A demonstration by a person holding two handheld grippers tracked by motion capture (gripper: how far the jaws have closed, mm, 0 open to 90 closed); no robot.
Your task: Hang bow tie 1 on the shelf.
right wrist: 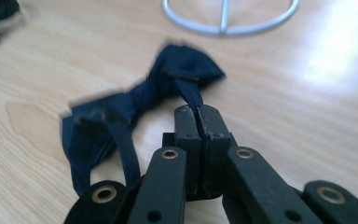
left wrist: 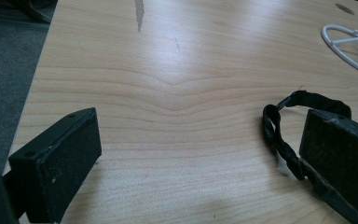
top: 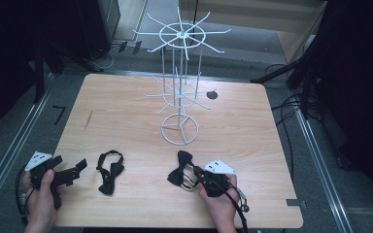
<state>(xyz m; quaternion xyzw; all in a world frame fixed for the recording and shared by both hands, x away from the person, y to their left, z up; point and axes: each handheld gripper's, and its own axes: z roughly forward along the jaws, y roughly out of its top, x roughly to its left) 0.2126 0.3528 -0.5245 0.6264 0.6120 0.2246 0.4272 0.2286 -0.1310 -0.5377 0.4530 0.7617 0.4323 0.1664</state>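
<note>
Biggest risk here: the dark blue bow tie (right wrist: 168, 84) is only pinched by its thin strap, so it could easily be pulled out of the grip once it gets lifted, or the loose loop could be snagged on one of the thin arms of the white wire rack (top: 179, 87) on the way up. The rack looks light too, so it might get tipped if the strap is dragged across a hook.

The fingers (right wrist: 200, 123) of the right gripper (top: 205, 175) are pressed together on that strap, with almost nothing else caught between them. The tie itself is lying on the desk (top: 126, 111) near the front edge, just in front of the rack's ring base.

The left gripper (top: 73, 170) is held spread wide, nothing gripped. A second bow tie (top: 110, 171) is lying just beside it, untouched.
</note>
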